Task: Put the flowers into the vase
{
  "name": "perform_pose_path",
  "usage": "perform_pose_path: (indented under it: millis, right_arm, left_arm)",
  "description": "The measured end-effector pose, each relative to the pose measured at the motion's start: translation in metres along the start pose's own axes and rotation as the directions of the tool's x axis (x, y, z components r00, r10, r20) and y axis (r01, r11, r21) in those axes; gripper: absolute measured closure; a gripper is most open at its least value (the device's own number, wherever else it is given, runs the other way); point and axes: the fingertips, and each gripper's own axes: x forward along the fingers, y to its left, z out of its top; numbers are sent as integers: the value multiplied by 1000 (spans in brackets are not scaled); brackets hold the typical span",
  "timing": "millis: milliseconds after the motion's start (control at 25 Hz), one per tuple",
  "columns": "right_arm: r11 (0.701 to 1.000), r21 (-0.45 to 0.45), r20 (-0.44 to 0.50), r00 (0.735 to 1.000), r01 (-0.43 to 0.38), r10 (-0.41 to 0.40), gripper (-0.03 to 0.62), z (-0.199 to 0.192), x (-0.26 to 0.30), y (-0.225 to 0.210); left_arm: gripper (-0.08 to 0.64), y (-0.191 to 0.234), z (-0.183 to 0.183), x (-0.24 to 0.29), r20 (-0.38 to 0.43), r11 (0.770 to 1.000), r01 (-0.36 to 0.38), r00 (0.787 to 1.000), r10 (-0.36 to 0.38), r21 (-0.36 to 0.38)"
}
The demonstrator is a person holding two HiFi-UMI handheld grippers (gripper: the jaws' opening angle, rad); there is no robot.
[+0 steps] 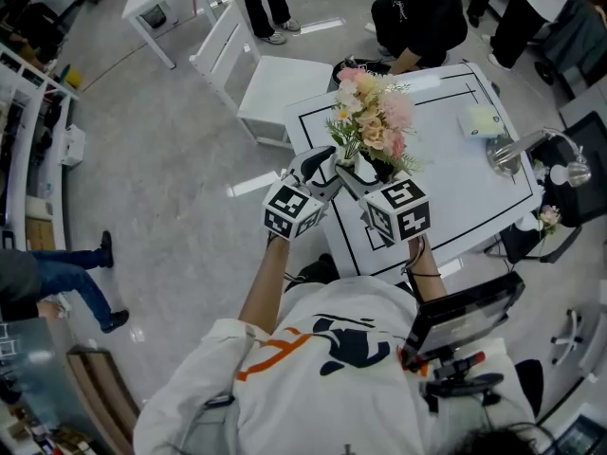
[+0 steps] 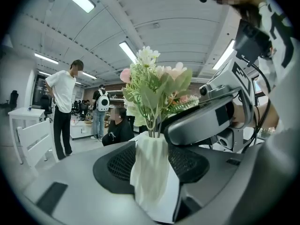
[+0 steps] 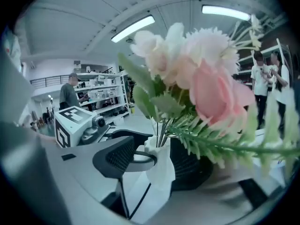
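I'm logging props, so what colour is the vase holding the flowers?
The vase is white, clearest in the left gripper view.

Flowers [image 2: 154, 86] in vase [image 2: 151, 172]; vase on table [image 1: 460, 164], between left gripper [image 2: 152, 165] fingers [image 2: 115, 165]; right gripper [image 3: 157, 163] just right of it.

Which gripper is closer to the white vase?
Left. The left gripper clamps the vase in its jaws; the right gripper has its jaws open around the vase, not squeezing it.

Bright, even light falls from ceiling strip lamps [image 3: 133, 28], both gripper views bulge and darken at their rims, and the near flowers [image 3: 213, 95] blur softly.
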Motion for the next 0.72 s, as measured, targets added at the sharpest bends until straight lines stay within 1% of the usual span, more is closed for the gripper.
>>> perform_pose_path:
  millis: [80, 160, 440, 600, 720]
  right_arm:
    - [997, 68, 8, 1000, -28, 28, 360, -5, -3, 1]
    - [992, 118, 25, 999, -35, 32, 360, -9, -6, 0]
    - [973, 231, 65, 998, -20, 4, 360, -18, -18, -2]
    - [951, 306, 102, 995, -42, 12, 360, -21, -25, -4]
    - [935, 350, 122, 992, -53, 11, 360, -22, -30, -7]
  left_arm:
    - [336, -1, 0, 0, 0, 1000, 3, 1000, -3, 1]
    - [336, -3, -1, 0, 1, 1000, 6, 1000, -6, 5]
    - [336, -2, -1, 0, 9, 1000, 11, 1000, -11, 0]
    - [336, -1, -2, 0, 12, 1000, 9, 1000, -9, -7]
    - [336, 0, -3, 0, 22, 999, 8, 1000, -7, -32]
